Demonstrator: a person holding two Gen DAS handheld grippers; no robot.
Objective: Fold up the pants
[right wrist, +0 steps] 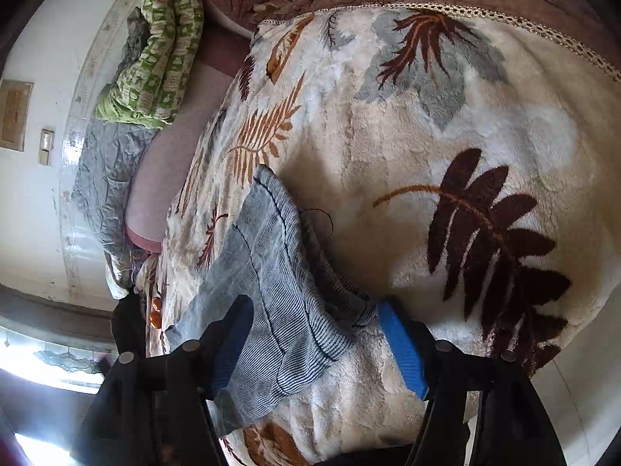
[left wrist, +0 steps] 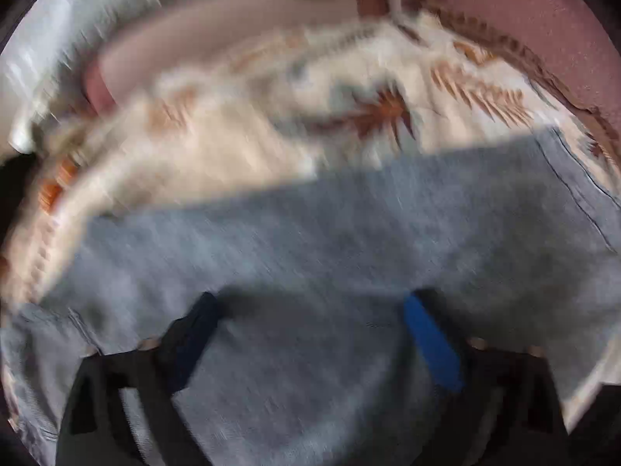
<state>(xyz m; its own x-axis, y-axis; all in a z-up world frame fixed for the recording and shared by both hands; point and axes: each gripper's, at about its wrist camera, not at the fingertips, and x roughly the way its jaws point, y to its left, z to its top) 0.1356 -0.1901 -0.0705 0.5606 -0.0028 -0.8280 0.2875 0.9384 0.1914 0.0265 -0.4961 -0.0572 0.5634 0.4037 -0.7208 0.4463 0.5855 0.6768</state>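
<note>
Left wrist view is smeared by motion, but the main things read clearly: the left gripper (left wrist: 310, 334) hangs over a broad spread of grey-blue pants (left wrist: 330, 233), its two fingers standing wide apart with only flat cloth showing beneath the gap and nothing pinched between them. The pants lie across a cream fleece blanket (left wrist: 233, 143) printed with brown and orange leaves, which covers the bed. A dark seam line runs along the cloth at the right edge of this view. Beyond the blanket there is a pinkish-brown bedcover (left wrist: 543, 31).

In the right wrist view, sharp and steady, the right gripper (right wrist: 314, 341) has its fingers parted, and a bunched, ribbed end of the pants (right wrist: 279, 272) with dark stitching lies in the gap. The cloth rests against the right-hand blue pad (right wrist: 403, 349) and near the left finger, yet neither pad visibly presses on it. This end rests on the blanket, slightly humped. At the far left, by the wall, sit a folded green patterned quilt (right wrist: 163, 50) and a crumpled grey cloth (right wrist: 104, 178).
</note>
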